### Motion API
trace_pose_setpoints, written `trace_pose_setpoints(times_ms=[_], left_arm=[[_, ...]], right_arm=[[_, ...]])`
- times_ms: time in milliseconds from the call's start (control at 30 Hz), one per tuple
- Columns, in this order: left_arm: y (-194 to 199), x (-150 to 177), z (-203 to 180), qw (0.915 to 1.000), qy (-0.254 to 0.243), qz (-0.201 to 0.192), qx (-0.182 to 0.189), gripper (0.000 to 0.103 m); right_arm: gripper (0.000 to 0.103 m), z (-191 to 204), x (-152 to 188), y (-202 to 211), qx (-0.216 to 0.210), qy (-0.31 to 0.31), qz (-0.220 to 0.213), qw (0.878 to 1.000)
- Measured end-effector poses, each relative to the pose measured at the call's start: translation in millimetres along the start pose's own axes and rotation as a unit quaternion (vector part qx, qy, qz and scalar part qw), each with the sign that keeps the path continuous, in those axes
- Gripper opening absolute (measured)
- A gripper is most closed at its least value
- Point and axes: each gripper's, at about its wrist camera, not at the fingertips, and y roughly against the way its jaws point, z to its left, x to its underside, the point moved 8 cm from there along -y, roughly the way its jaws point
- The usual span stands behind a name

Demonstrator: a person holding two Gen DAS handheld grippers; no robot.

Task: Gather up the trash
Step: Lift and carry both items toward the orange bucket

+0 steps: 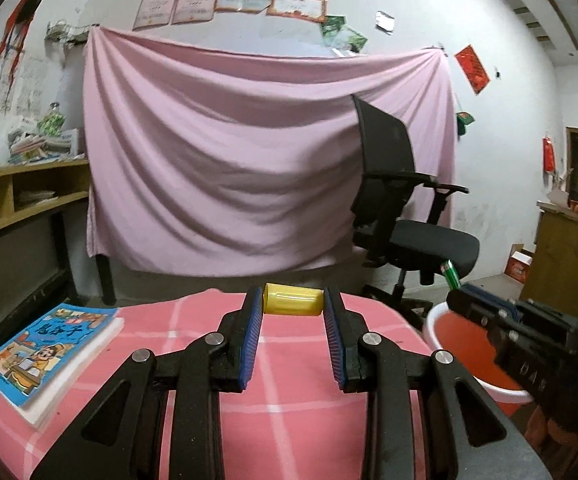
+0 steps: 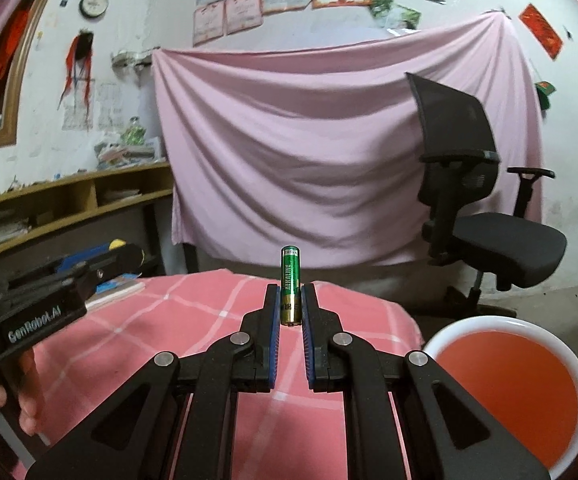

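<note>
Between each hand-held gripper's pads: left [image 1: 293, 308] clasps a yellow cylinder [image 1: 293, 300], right [image 2: 290, 300] a battery [image 2: 291, 284] (upright).

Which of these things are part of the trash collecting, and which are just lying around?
Part of the job:
yellow capsule in left gripper
battery in right gripper
red bin

Just around:
children's book
office chair
pink sheet

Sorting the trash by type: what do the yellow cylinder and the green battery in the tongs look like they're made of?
Yellow cylinder: probably plastic, smooth and slightly glossy, uniform colour with soft highlights. It is held crosswise in the left tongs.

Green battery: metal cell in a shiny printed wrap, gold band near its lower end, marked alkaline. It is held upright in the right tongs.
</note>
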Motion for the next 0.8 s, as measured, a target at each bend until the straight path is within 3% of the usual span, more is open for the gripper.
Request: trace_pose_setpoints(times_ms=[533, 800], left_arm=[[-9, 0, -69, 0.999, -0.019, -0.01, 0.04, 0.026], [-15, -22, -112, 0.9972, -0.02, -0.025, 0.067, 0.026]], right_arm=[[0.008, -66, -2, 32, 0.046, -0.046, -0.033, 0.997], [0.008, -118, -6, 51, 0.066, -0.12, -0.049, 0.989]])
